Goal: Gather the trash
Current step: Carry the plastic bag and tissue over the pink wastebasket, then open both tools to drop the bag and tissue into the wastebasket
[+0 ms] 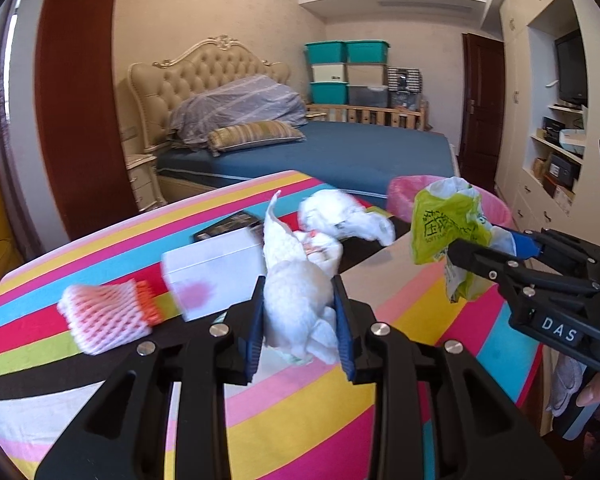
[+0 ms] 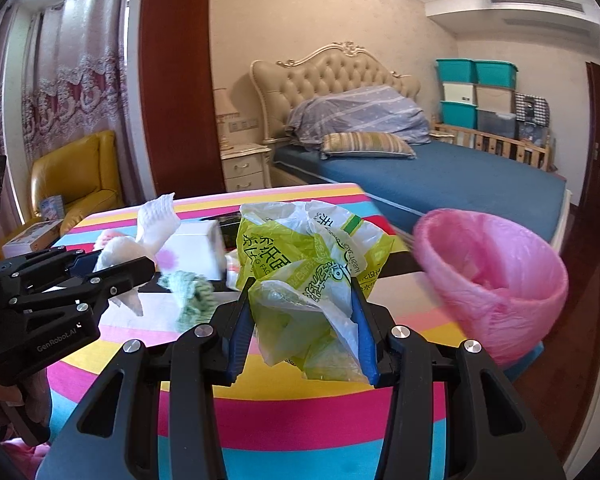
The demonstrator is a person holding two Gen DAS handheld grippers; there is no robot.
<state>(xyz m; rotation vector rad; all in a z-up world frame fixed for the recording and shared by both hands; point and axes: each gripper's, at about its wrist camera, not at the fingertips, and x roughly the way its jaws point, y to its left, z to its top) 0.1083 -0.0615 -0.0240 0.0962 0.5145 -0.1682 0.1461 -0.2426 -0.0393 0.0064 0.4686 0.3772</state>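
Note:
My left gripper (image 1: 298,284) is shut on a white wad (image 1: 296,304) of tissue and foam netting, held above the striped table (image 1: 80,360). From the right wrist view, the left gripper (image 2: 120,260) comes in from the left with the white wad (image 2: 156,224) sticking up out of it. My right gripper (image 2: 302,280) is shut on a crumpled green plastic bag (image 2: 300,248), close to the pink-lined bin (image 2: 492,276). In the left wrist view the right gripper (image 1: 484,246) holds the green bag (image 1: 448,224) just in front of the bin (image 1: 496,204).
On the table lie a red-and-white foam net (image 1: 108,316), a white box (image 1: 212,268), another white tissue clump (image 1: 340,216), a dark booklet (image 1: 228,224) and a green foam net (image 2: 192,292). A bed (image 2: 440,172) stands behind, and a yellow armchair (image 2: 80,176) to the left.

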